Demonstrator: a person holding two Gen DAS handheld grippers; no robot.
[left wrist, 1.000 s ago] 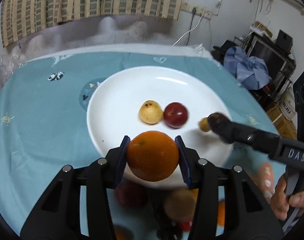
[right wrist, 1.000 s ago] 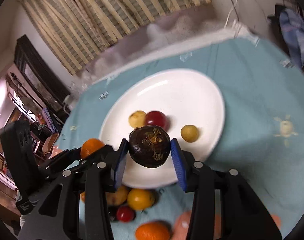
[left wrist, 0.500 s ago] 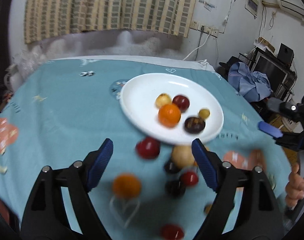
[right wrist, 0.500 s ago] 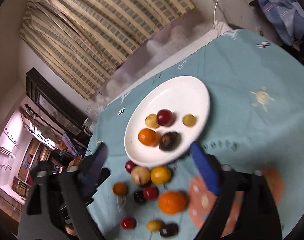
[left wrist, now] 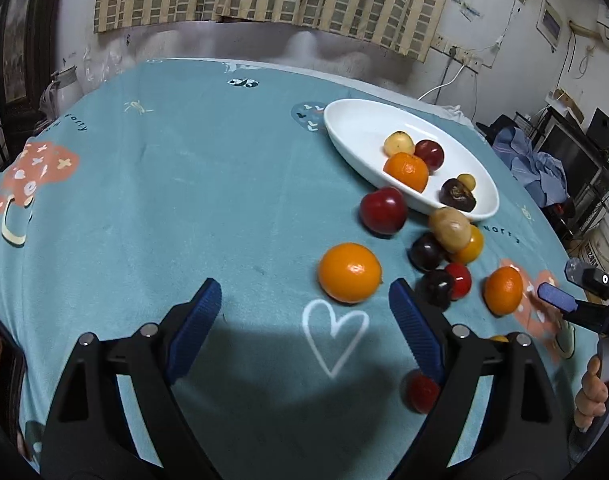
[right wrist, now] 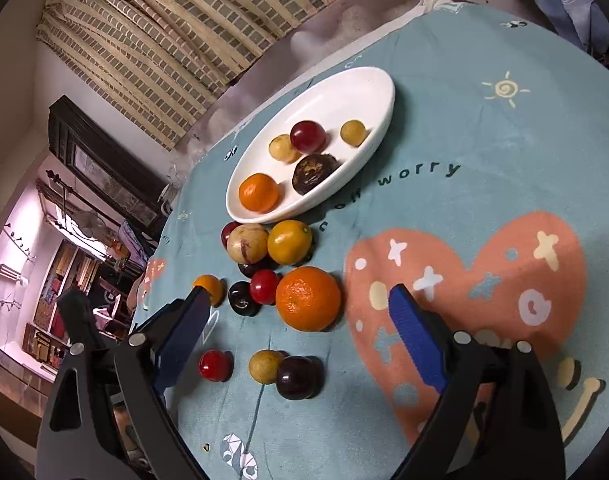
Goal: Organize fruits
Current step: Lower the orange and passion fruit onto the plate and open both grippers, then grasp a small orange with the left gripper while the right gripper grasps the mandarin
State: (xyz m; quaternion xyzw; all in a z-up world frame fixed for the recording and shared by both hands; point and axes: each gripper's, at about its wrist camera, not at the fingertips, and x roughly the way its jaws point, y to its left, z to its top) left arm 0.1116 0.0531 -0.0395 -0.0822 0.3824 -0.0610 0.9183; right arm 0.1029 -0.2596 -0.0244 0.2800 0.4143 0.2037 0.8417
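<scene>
Your left wrist camera looks forward between the fingers of the left gripper [left wrist: 304, 312], raised over the worktop [left wrist: 164, 200] and angled down toward the far wall; the white plate [left wrist: 356, 128] lies ahead to its right. Your right wrist camera looks along the right gripper [right wrist: 300, 316] from the opposite side, tilted, nearer the loose fruit, with the plate [right wrist: 344, 84] ahead and slightly left. Both views share the plate, the large orange [left wrist: 503, 290] [right wrist: 308, 298] and the surrounding fruit cluster.
</scene>
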